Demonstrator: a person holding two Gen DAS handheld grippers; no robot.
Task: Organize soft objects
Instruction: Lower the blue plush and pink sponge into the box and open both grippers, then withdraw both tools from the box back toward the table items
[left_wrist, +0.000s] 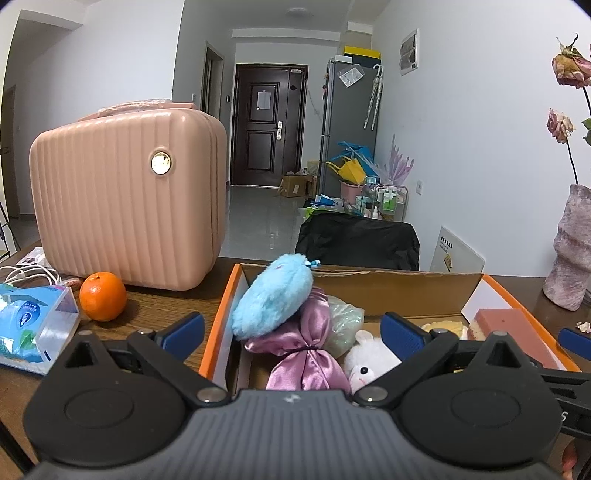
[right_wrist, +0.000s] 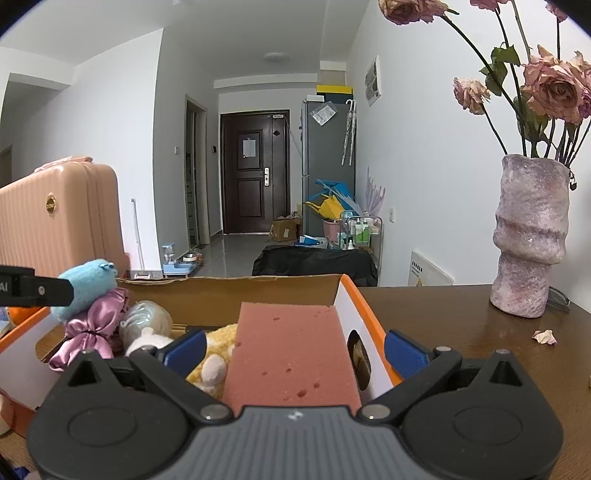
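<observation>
Evidently both the left gripper (left_wrist: 291, 328) and right gripper (right_wrist: 295, 349) gape wide, empty; the pink sponge (right_wrist: 291, 354) looks light, squashy; pinch its long sides.

Cardboard box (left_wrist: 391, 286) sits on the wooden table (left_wrist: 162, 306), open top, near the front edge. Inside, at its left end: fluffy plush (left_wrist: 271, 299) leaning on the left wall, on top of a satin pouch (left_wrist: 308, 354). Plastic bag (left_wrist: 345, 321) just right of the pouch, bunny plush (left_wrist: 369, 360) in front of the bag. Sponge block (right_wrist: 291, 354) lies against the box's right wall, a fuzzy toy (right_wrist: 216, 350) touching its left side. Left of the box: orange (left_wrist: 102, 296), then tissue pack (left_wrist: 31, 325) at the table's left edge. Suitcase (left_wrist: 125, 206) stands behind the orange. Vase (right_wrist: 530, 236) stands right of the box toward the far edge, a fallen petal (right_wrist: 544, 336) in front of it.
</observation>
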